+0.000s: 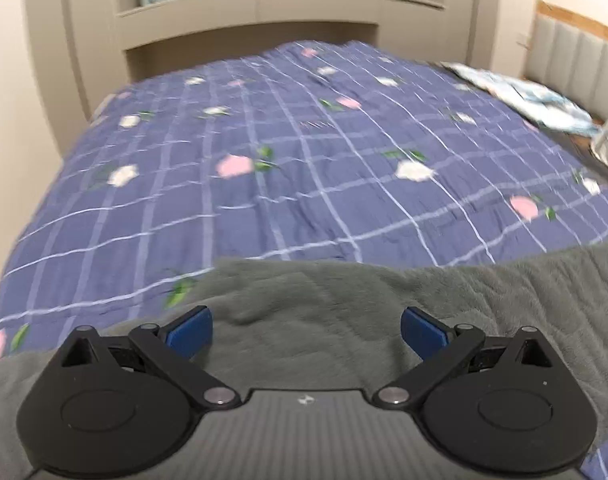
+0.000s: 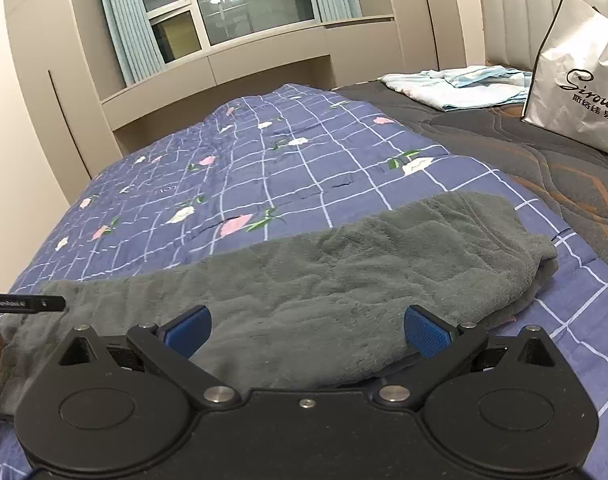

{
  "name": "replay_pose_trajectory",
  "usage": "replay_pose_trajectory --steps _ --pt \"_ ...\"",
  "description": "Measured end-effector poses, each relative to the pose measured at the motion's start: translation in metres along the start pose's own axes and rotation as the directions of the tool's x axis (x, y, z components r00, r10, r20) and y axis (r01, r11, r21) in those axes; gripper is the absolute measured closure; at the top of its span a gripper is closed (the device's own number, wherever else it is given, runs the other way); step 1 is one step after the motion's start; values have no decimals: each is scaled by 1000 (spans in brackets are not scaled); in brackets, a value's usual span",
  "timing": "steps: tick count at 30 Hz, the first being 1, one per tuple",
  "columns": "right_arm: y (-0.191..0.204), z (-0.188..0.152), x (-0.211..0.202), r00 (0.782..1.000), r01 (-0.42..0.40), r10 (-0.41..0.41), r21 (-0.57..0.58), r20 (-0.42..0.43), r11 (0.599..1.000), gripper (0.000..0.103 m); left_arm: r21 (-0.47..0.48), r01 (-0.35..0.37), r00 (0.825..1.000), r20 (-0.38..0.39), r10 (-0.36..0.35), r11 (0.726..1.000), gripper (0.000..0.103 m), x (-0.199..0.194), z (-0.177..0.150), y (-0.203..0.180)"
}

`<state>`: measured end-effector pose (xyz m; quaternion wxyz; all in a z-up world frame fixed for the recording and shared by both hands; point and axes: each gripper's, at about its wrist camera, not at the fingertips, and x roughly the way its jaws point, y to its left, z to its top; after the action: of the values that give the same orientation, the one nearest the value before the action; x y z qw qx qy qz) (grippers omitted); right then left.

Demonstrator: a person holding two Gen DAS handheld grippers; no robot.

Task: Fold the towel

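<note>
Your left gripper [image 1: 306, 330] hovers with jaws spread wide and empty over the left end of the grey towel [image 2: 324, 280], which lies as a long band across the near edge of the floral quilt [image 2: 244, 168]. Your right gripper [image 2: 308, 332] stands equally wide over the towel's middle, gripping nothing. At right, the towel's end is bunched and doubled over. One lengthwise fold looks done; the crosswise folds appear to remain.

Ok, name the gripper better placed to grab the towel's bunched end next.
Probably the right. The grey towel has its bunched end just ahead and right of the open right gripper. The open left gripper faces only a flat stretch of towel.
</note>
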<state>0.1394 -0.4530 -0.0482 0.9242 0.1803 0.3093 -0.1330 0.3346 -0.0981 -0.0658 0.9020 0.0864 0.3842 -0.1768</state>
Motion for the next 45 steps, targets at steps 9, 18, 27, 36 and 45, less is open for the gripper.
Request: replay_pose_trajectory --steps 9,18,27,36,45 --pt "9 -13 -14 1000 -15 14 -30 -26 999 1 -213 -218 976 -28 218 952 0 -78 -52 71" --pt "30 -27 -32 998 -45 41 -72 -49 996 1 -511 -242 969 -86 232 825 0 -122 -113 148" --pt "55 -30 -42 996 -78 72 -108 -60 991 1 -709 -114 991 -28 133 696 21 -123 -134 185" --pt "56 -26 -49 996 -82 77 -118 -47 990 1 -766 -143 980 -21 199 627 93 -139 -147 187" --pt "49 -29 -49 996 -74 68 -103 -53 992 1 -714 -267 953 -95 288 647 93 -136 -149 162"
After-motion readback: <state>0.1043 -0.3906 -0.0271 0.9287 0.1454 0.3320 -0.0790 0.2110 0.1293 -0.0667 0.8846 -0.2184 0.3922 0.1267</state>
